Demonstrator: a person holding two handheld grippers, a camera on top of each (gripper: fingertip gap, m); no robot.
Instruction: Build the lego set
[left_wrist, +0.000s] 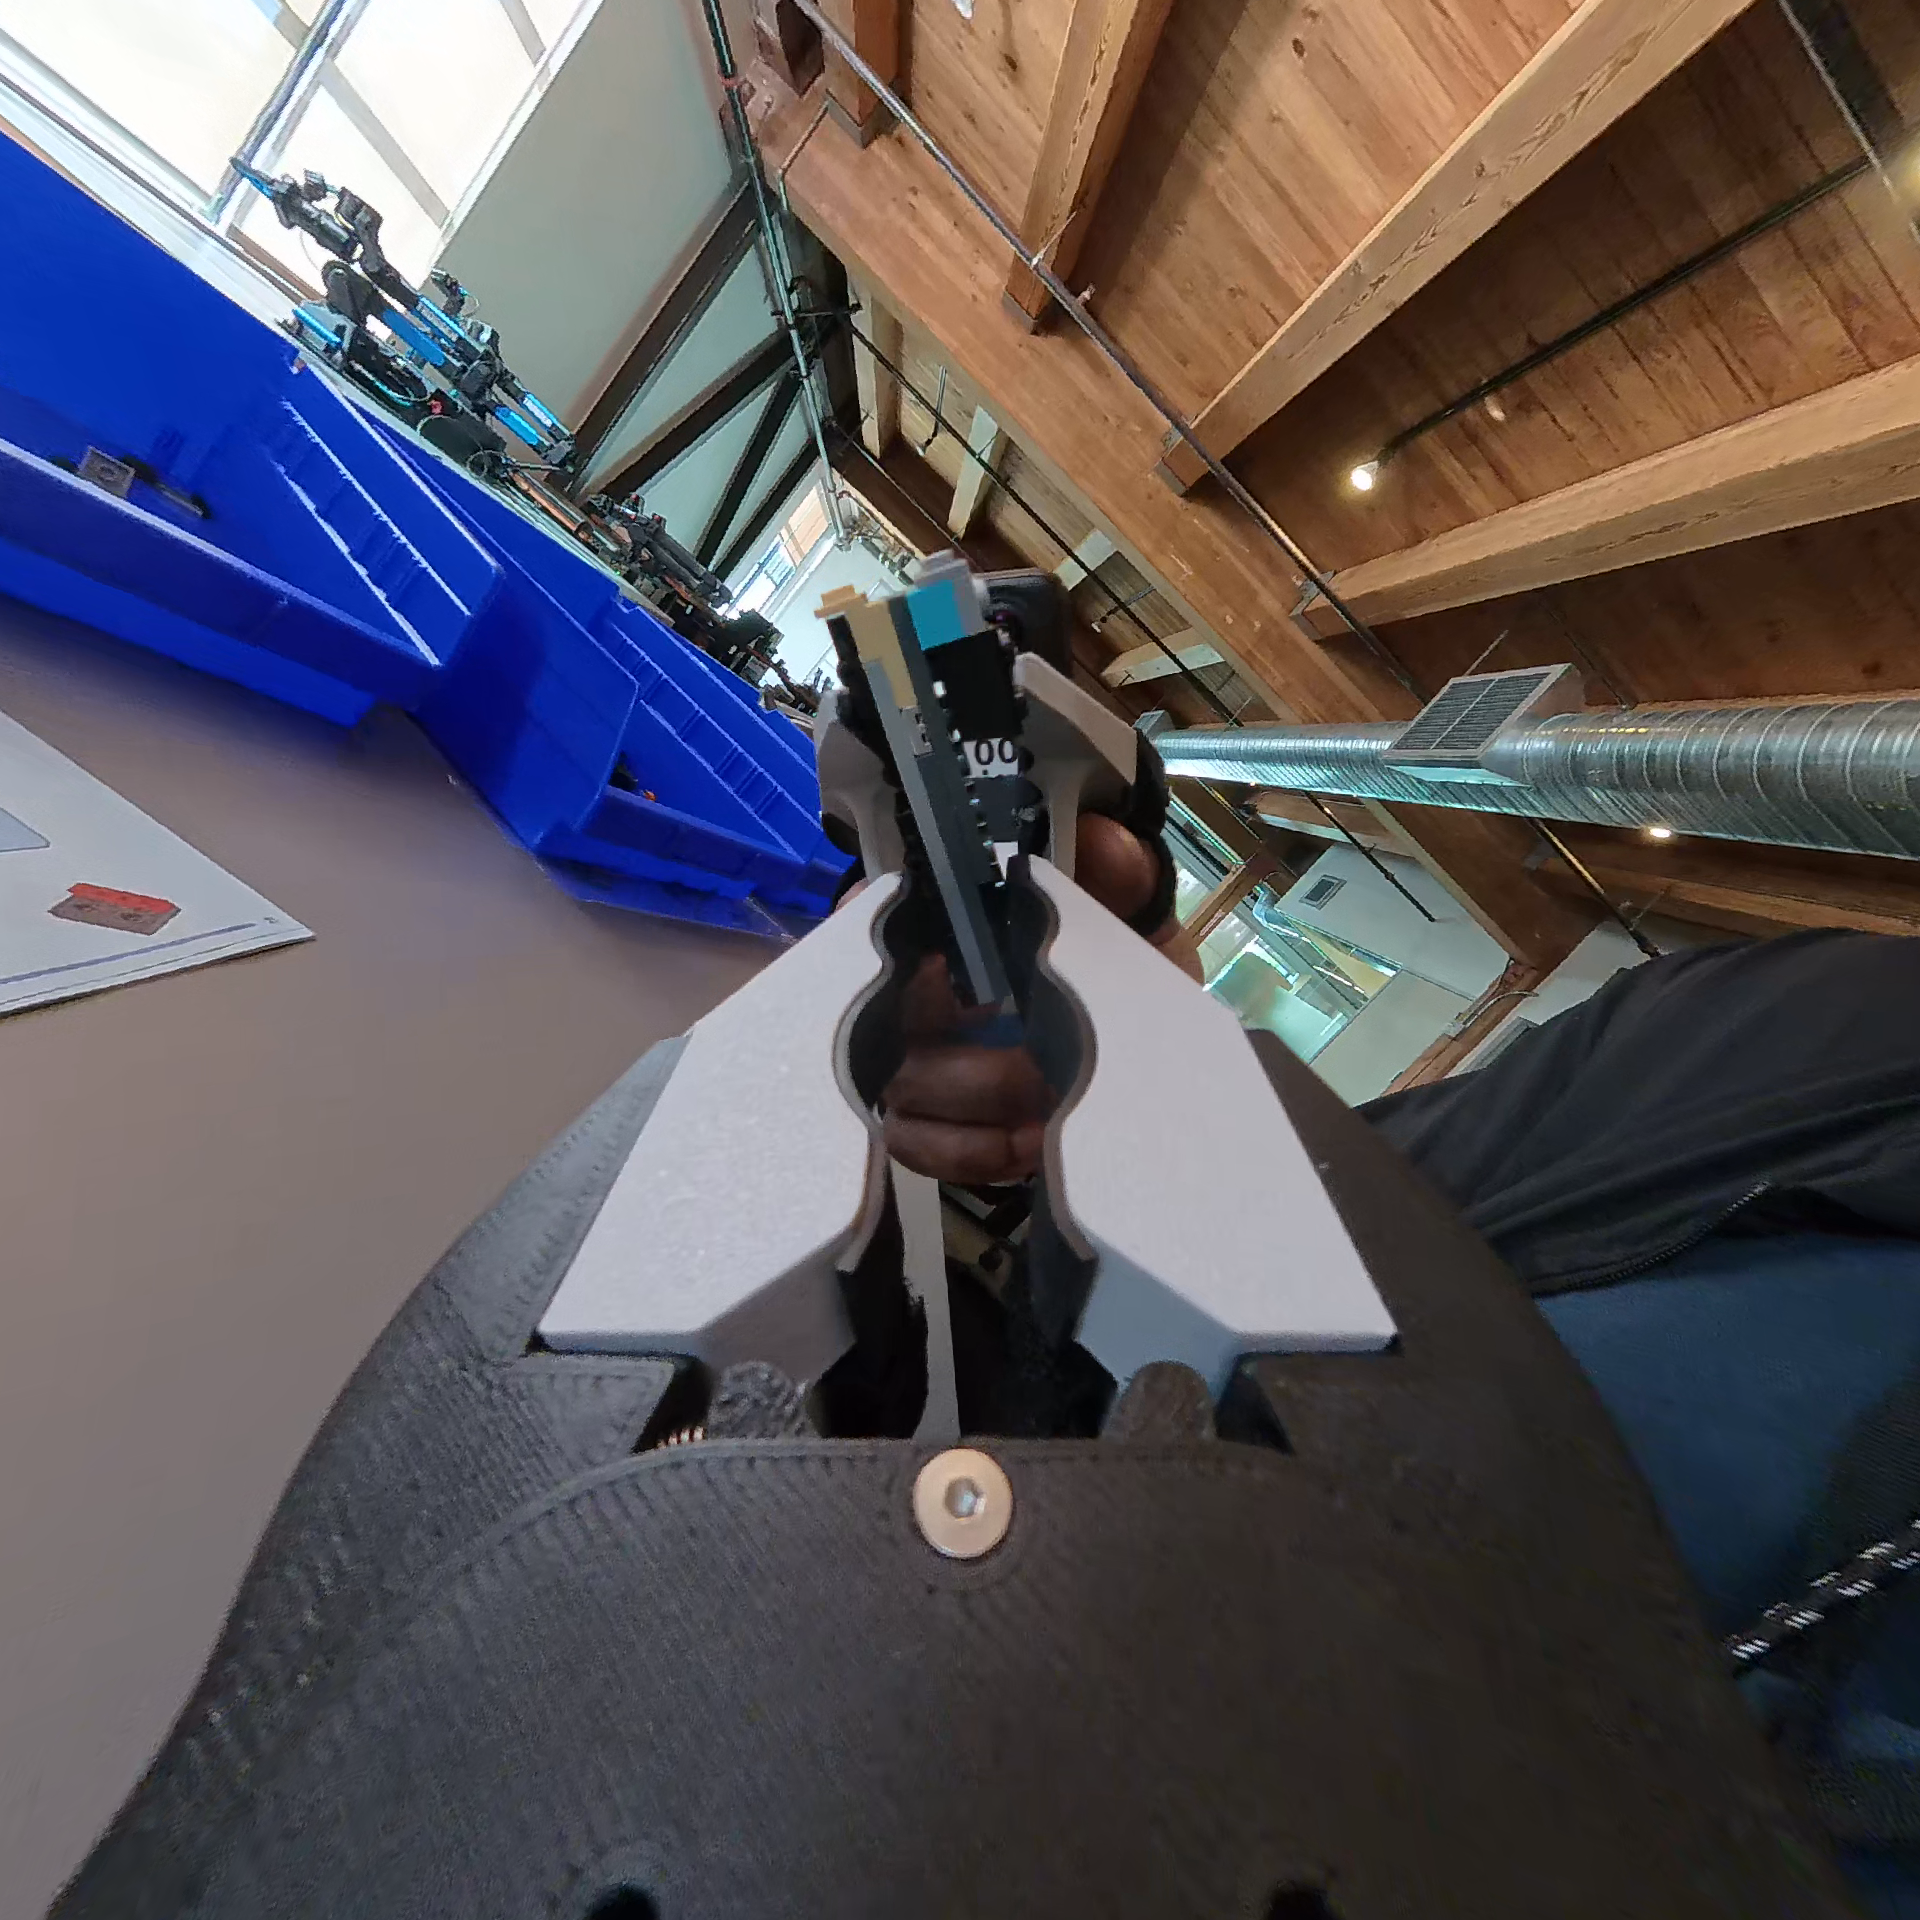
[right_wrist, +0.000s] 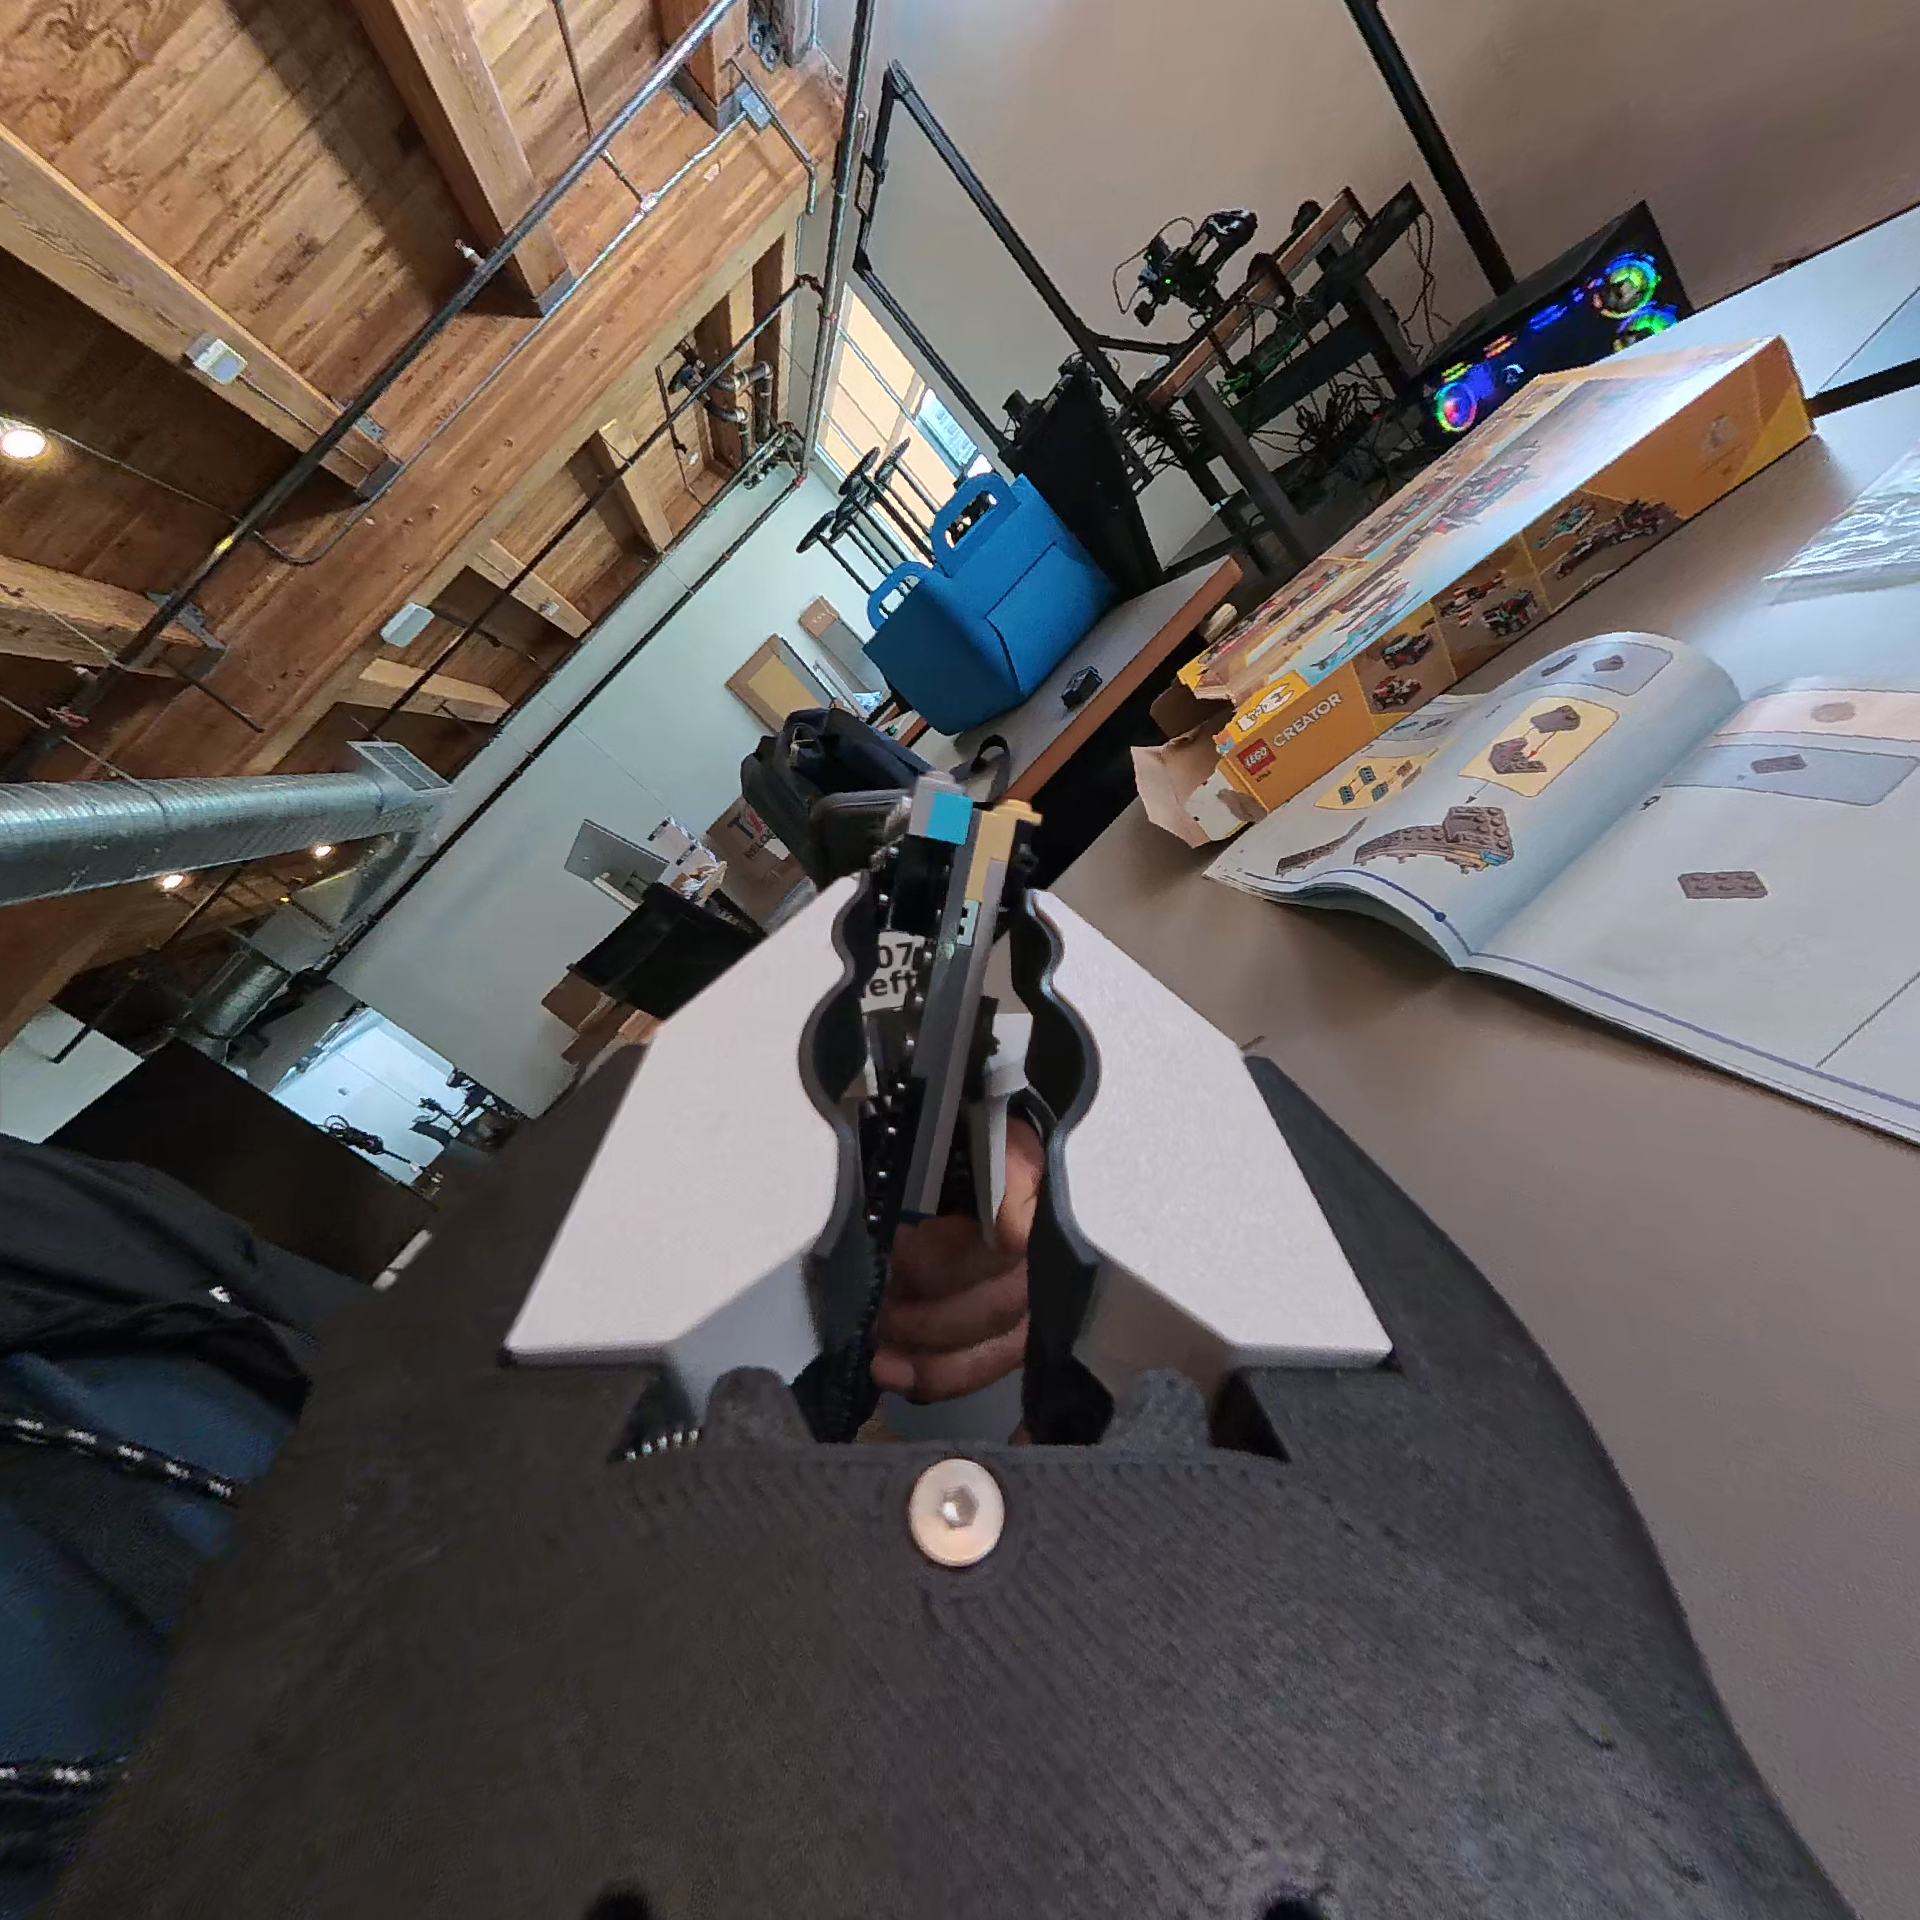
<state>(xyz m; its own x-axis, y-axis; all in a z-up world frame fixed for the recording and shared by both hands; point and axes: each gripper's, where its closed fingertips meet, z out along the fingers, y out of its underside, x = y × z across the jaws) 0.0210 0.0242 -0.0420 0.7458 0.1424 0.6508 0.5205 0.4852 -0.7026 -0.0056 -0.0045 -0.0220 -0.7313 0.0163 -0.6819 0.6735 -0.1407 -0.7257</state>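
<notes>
- Two wrist views face each other, tilted up toward a timber ceiling (left_wrist: 1403, 260), with a slim lego assembly (left_wrist: 940, 790) of grey, black, tan and teal bricks held up between the two tools, clear of the table.
- Only the left wrist view shows blue parts bins (left_wrist: 343, 540) at 10 o'clock and a corner of an instruction sheet (left_wrist: 114, 894) at 9 o'clock.
- Only the right wrist view shows the open instruction booklet (right_wrist: 1621, 842) at 3 o'clock, the yellow set box (right_wrist: 1496, 582) at 2 o'clock, and a blue armchair (right_wrist: 987, 603) at 12 o'clock.
- Left gripper (left_wrist: 961, 940): fingers drawn close, pinching the near end of the assembly.
- Right gripper (right_wrist: 940, 1081): fingers narrow too, closed around the assembly's opposite end (right_wrist: 951, 997).
- Each view shows a hand (left_wrist: 966, 1112) gripping the opposite tool.
- Brown table (left_wrist: 312, 1195) lies at 8 o'clock in the left view; a silver duct (left_wrist: 1662, 758) runs at 3 o'clock.
</notes>
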